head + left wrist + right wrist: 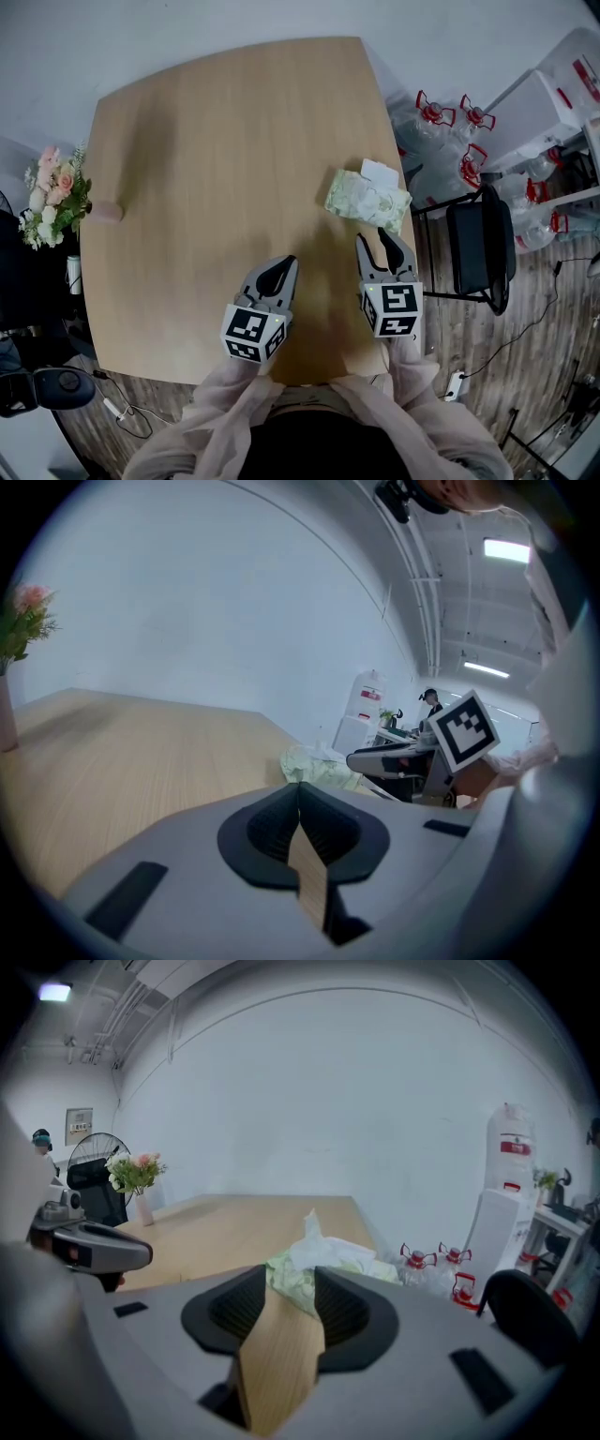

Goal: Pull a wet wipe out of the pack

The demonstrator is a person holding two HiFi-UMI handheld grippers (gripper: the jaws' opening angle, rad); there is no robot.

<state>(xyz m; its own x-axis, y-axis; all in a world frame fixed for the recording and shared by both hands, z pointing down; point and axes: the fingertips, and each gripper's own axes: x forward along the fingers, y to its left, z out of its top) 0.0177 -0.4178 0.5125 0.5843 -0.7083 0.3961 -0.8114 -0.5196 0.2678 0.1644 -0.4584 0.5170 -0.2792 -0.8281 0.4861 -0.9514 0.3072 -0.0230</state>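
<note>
A pale green wet wipe pack (366, 200) lies near the right edge of the wooden table (216, 141), with a white wipe (380, 171) sticking out of its top. My right gripper (373, 240) is just short of the pack, pointing at it, jaws open and empty. Through the right gripper (291, 1283) I see the pack (292, 1283) and its raised wipe (310, 1229) straight ahead. My left gripper (284, 265) sits to the left at the near edge, shut on nothing. Seen from the left gripper (299, 789), the pack (314, 764) lies ahead to the right.
A pink vase (108, 213) of flowers (54, 195) stands at the table's left edge. Several water bottles (441, 114), a black chair (481, 246) and a white cabinet (548, 98) stand on the floor to the right of the table.
</note>
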